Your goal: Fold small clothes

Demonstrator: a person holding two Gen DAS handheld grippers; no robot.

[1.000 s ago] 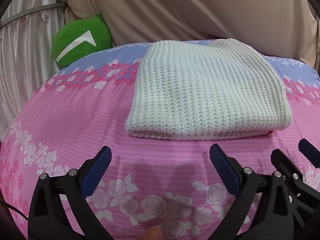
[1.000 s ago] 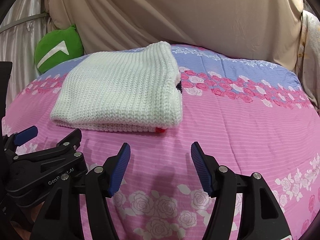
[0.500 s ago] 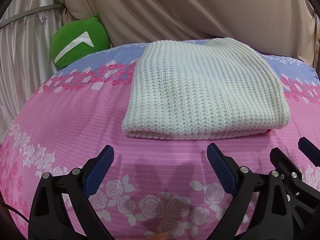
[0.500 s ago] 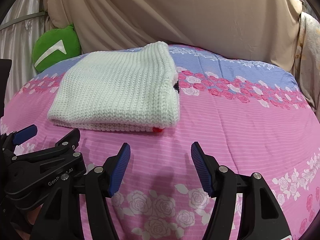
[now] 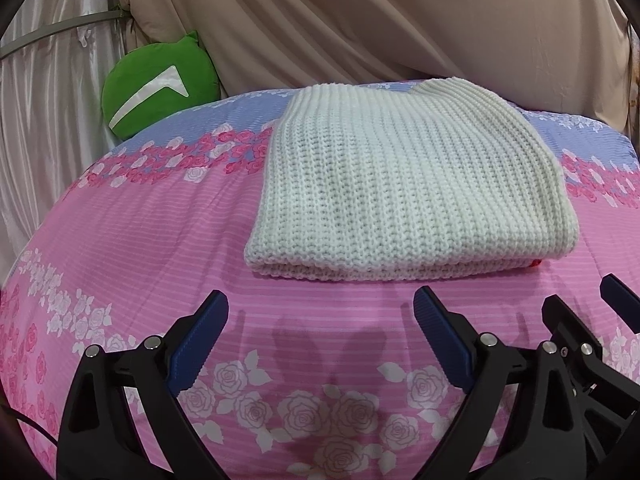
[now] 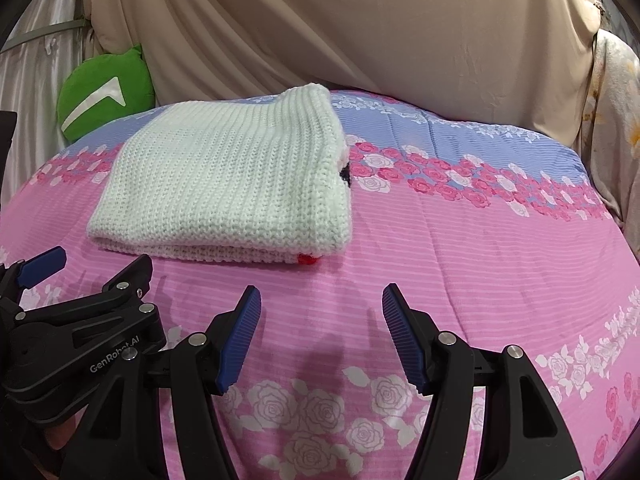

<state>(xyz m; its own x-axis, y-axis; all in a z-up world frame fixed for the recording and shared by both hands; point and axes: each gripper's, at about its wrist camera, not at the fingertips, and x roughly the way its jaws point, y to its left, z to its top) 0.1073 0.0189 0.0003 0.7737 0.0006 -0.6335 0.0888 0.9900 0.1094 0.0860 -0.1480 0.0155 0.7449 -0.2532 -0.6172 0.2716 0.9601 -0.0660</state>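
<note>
Folded sweater (image 5: 404, 196) flat on bed (image 5: 152, 232), pillow (image 5: 156, 84) behind it, left tool (image 5: 320, 332) and right tool (image 6: 320, 324) before it, both wide open, empty.

White ribbed-knit sweater (image 5: 404, 184), pink-and-blue rose-print bedspread (image 5: 140, 248), green cushion (image 5: 154, 84) with white stripe, beige drape (image 5: 360, 20)

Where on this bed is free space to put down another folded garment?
The widest bare patch is the pink floral bedsheet to the right of the folded white knitted sweater, reaching the beige curtain. A narrower strip lies left of it. The far left corner is crowded by the round green cushion.
</note>
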